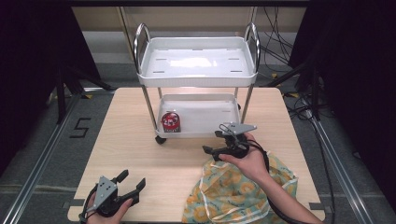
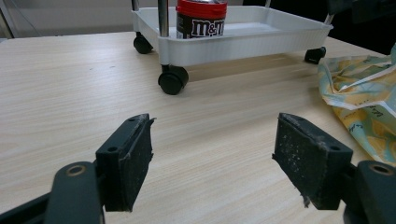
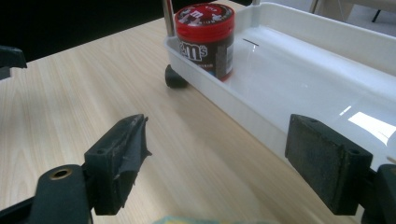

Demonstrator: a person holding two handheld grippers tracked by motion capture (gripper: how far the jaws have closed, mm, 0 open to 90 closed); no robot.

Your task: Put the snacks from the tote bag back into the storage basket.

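Candy jar [image 1: 171, 121] stood upright at the nine o'clock end of the cart's lower tray [image 1: 219, 109], its red lid on. Your right hand-held gripper [image 1: 223, 140] hovered just beside that tray's front rim, jaws spread wide and holding nothing, with the patterned cloth bag [image 1: 233, 191] lying right under your wrist. Your left hand-held gripper [image 1: 125, 184] was also wide open, low over the tabletop [image 1: 135, 140] at seven o'clock, well apart from the cart. To do this well, you probably needed to swing the right one toward ten o'clock, clear the rim, and square both pads on the jar's sides below the lid.
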